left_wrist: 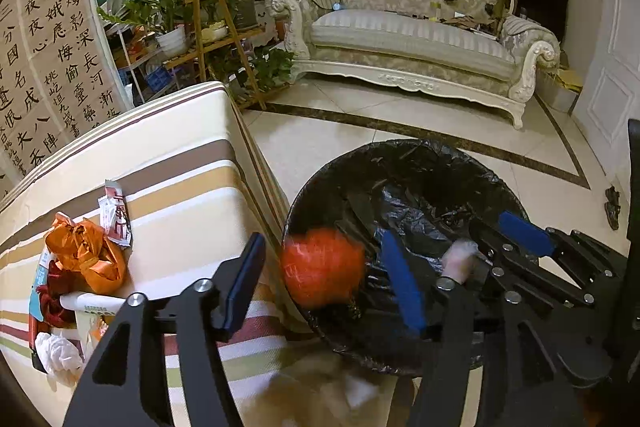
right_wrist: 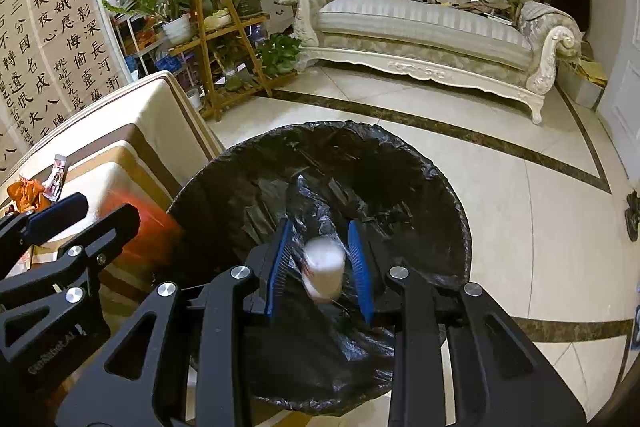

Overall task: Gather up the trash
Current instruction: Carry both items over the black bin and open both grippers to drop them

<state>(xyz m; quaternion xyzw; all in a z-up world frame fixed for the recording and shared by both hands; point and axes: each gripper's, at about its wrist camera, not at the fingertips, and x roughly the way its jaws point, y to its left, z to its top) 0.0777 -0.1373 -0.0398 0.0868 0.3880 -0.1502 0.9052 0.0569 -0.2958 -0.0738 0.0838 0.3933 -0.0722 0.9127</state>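
- the bin (right_wrist: pixel 440 163), round and lined with a black bag, stands on the tiled floor just beside the striped table (left_wrist: pixel 192 155); both grippers hang over its mouth.
- on the table, away from the bin, more trash waits: an orange plastic bag (left_wrist: pixel 86 255), a red-and-white wrapper (left_wrist: pixel 116 215), crumpled white tissue (left_wrist: pixel 56 351).
- the left gripper (left_wrist: pixel 324 267) stands wide open; the blurred orange-red wad (left_wrist: pixel 322 271) sits between its pads over the bin's table-side rim, seemingly loose and dropping.
- the right gripper (right_wrist: pixel 320 265), nearer the bin's middle, is narrowed around a small white roll (right_wrist: pixel 323 269); whether the pads press it i cannot tell, since it is blurred.
- the roll's long axis runs along the fingers, pointing down into the bin, so i judge it needs only release.
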